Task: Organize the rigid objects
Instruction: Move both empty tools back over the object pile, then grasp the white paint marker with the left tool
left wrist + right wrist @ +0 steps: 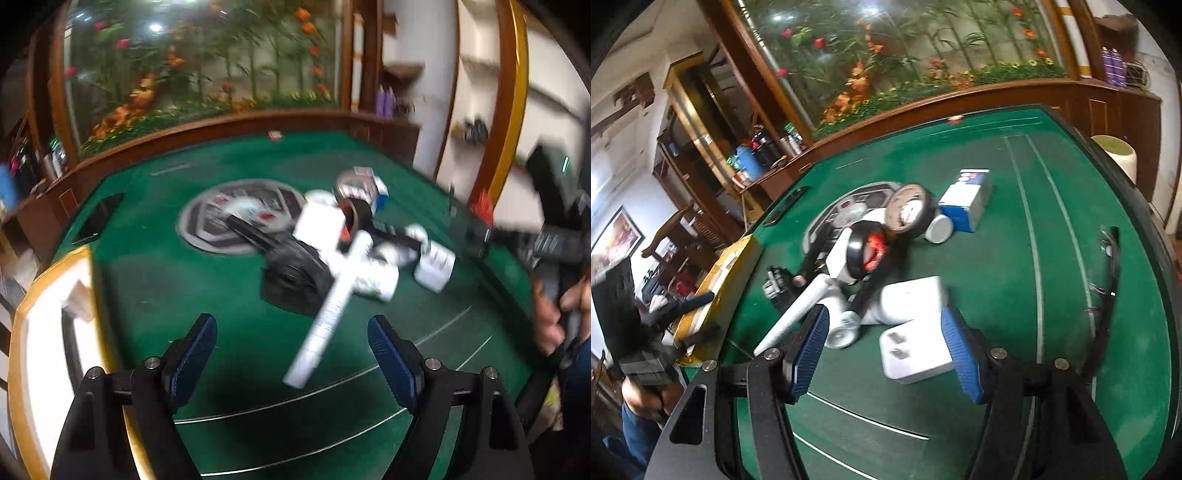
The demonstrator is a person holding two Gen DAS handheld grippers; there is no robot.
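the job is looking barely begun, judging by how things are lying: the rigid objects are all sitting in one jumbled heap near the middle of the green worktop (1071, 258), touching and overlapping, with nothing set apart in rows or groups. in the heap a long white box (332, 306) is lying slantwise on top of the others, pointing toward the left tongs (291, 354); under and beside it a black item (295, 273) is resting, though blur is making it hard to say what it is. a roll of black tape (858, 254) is leaning against a white block, a round clock-like disc (908, 212) is standing tilted behind it, and a blue and white carton (967, 203) is lying just past that, at the far side of the heap. nearest the right tongs (882, 350) a flat white box (916, 354) is lying on the felt, with a small white cylinder (842, 334) just beside it. both tongs are standing wide open and holding nothing; the left pair is hovering short of the long white box, and the right pair is framing the flat white box without clearly touching it. a yellow-edged tray or box (55, 332) is sitting at the left rim of the worktop, possibly the place for sorted things, though that is only a guess. practically every piece is waiting to be lifted out and placed.
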